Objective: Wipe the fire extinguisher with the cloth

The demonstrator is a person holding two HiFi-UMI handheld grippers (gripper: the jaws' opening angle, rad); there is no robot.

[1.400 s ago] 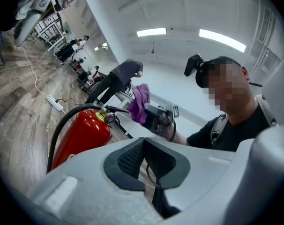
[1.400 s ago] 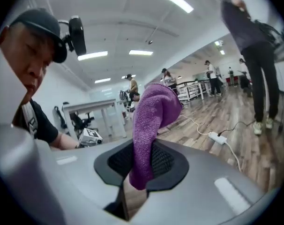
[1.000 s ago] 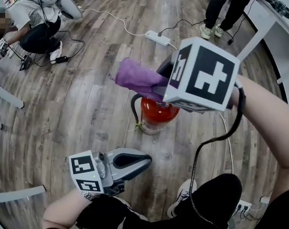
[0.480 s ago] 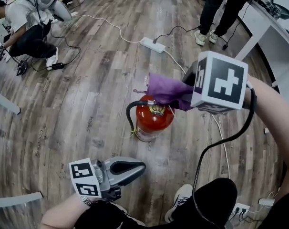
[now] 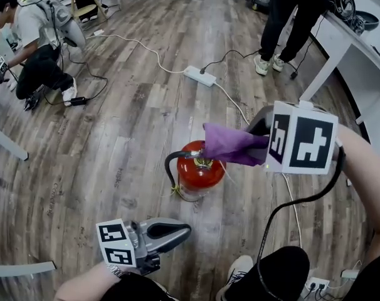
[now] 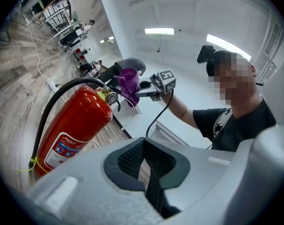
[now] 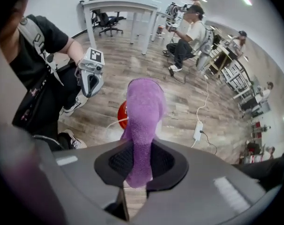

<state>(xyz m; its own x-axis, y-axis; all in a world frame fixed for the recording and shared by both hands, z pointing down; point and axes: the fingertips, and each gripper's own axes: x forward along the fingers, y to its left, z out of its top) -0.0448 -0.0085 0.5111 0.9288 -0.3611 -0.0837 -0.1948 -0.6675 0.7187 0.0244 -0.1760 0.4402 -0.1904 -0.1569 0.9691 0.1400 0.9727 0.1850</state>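
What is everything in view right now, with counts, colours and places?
fire extinguisher: one, red with a black hose, upright on the wood floor, centre.
cloth: one, purple, over the extinguisher's top; contact unclear.
power strips: two, white, one on the floor beyond the extinguisher, one at bottom right.
table: one, white, far right.
people: at least two, one crouching at upper left, one standing at top right.
left tongs: grey, shut, empty, low and near the wearer.
right tongs: grey, shut on the cloth.
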